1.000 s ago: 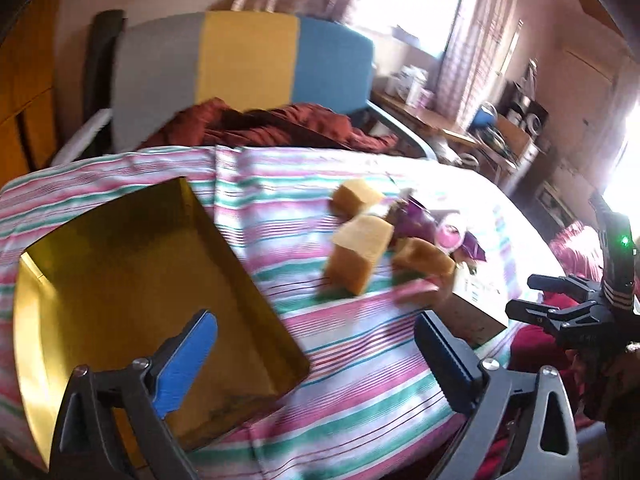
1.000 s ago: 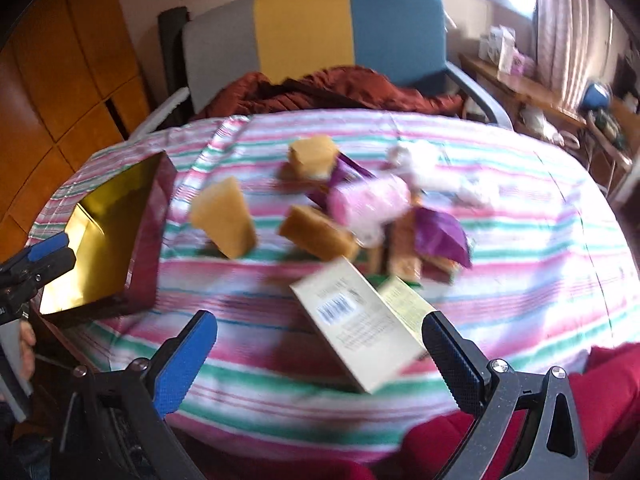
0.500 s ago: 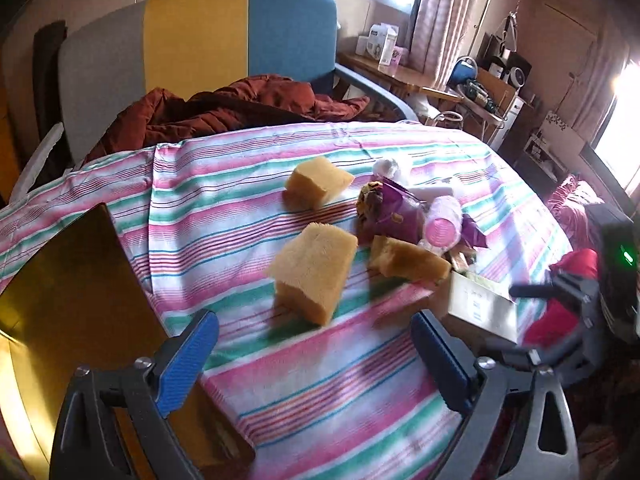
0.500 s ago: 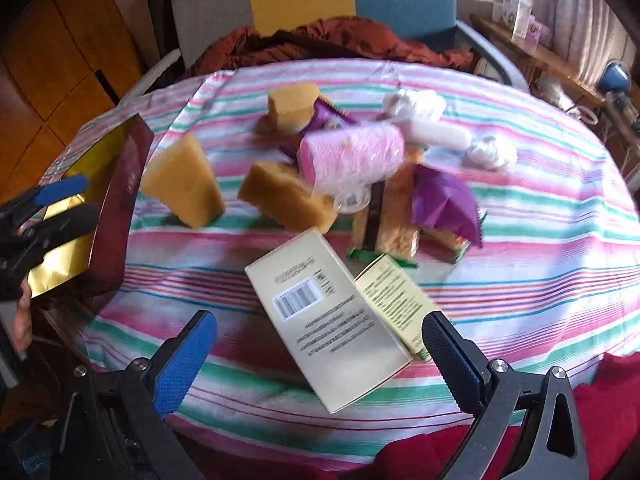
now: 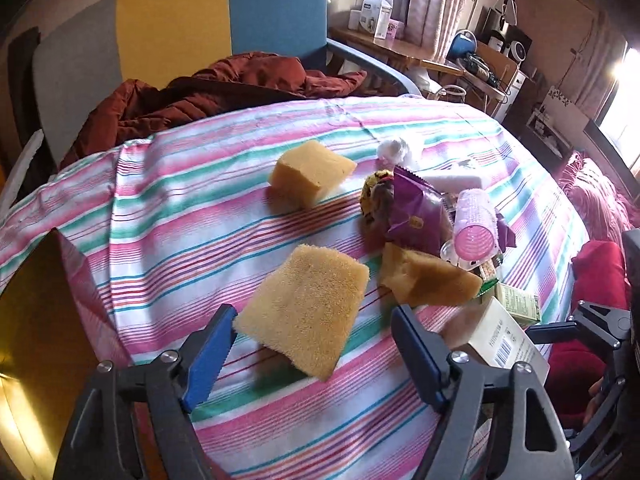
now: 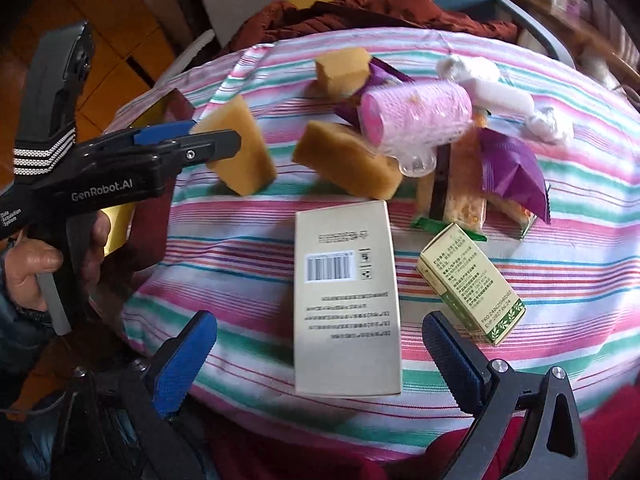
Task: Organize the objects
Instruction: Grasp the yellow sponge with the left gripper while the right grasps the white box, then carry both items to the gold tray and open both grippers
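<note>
My left gripper (image 5: 312,332) is open, its jaws on either side of a yellow sponge (image 5: 304,312) on the striped tablecloth, not touching it. This sponge also shows in the right wrist view (image 6: 240,152) beside the left gripper (image 6: 216,136). My right gripper (image 6: 320,344) is open over a cream box with a barcode (image 6: 346,296). A small green-and-cream box (image 6: 472,280) lies to its right. Two more sponges (image 5: 312,172) (image 5: 428,276), a pink roll (image 5: 476,224) and purple wrappers (image 5: 416,208) sit in the middle.
A gold-lined box (image 5: 36,320) lies open at the table's left edge. A chair with a red-brown jacket (image 5: 224,88) stands behind the table. A white roll (image 6: 500,92) and snack bars (image 6: 460,188) lie in the pile. Red cloth (image 5: 592,280) is at the right.
Both grippers have moved forward and down toward the table. The left one has swung right from the gold box to the near sponge. The right one has closed in on the cream box.
</note>
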Available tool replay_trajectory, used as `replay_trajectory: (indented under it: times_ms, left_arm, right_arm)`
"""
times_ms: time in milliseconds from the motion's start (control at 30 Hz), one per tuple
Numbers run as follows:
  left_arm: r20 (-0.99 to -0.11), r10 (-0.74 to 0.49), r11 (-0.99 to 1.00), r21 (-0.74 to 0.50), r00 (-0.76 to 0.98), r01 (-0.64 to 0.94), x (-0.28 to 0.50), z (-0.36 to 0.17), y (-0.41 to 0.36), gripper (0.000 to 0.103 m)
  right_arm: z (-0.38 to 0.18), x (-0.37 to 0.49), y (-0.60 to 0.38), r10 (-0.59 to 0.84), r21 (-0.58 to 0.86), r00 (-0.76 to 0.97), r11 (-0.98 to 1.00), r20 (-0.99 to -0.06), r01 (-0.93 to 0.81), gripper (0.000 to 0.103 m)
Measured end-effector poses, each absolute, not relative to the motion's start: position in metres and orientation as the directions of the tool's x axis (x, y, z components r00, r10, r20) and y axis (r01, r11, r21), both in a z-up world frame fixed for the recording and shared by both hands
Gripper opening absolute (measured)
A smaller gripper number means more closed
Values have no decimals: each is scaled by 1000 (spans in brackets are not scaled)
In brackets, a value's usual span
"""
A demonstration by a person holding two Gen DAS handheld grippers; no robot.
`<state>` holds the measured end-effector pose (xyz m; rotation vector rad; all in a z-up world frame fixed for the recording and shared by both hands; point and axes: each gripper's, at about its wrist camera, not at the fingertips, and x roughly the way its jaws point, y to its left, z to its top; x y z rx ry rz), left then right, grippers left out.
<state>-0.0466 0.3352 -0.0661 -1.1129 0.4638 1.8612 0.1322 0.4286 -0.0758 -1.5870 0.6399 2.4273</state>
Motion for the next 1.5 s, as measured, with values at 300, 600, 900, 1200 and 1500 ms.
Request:
replay_trajectory:
  times_ms: [300, 600, 900, 1200, 1500]
  left_arm:
    - [-852, 485, -547, -117, -199, -829, -55, -86, 346, 56]
    - [-790, 571, -548, -167, -221, -820, -43, -60, 316, 53]
    - [-717, 618, -623, -198, -321, -756, -38, -12, 240, 54]
    - [-702, 528, -766, -149, -479, -626, -54, 0, 126, 54]
    - [-762, 352, -900, -117, -544, -419, -63, -40, 21, 57]
  right_arm:
    - [-93, 123, 427, -35, 178, -351, -906, -936, -384, 55]
    - [-85, 123, 422, -42, 199, -388, -905, -921, -375, 52]
    - [-59, 126, 401, -71, 255, -480, -909, -874, -329, 51]
    - [-19, 79, 350, -102, 237, -553, -955, -827, -178, 51]
    - [-8, -21, 249, -229, 278, -577, -961, -784, 4, 51]
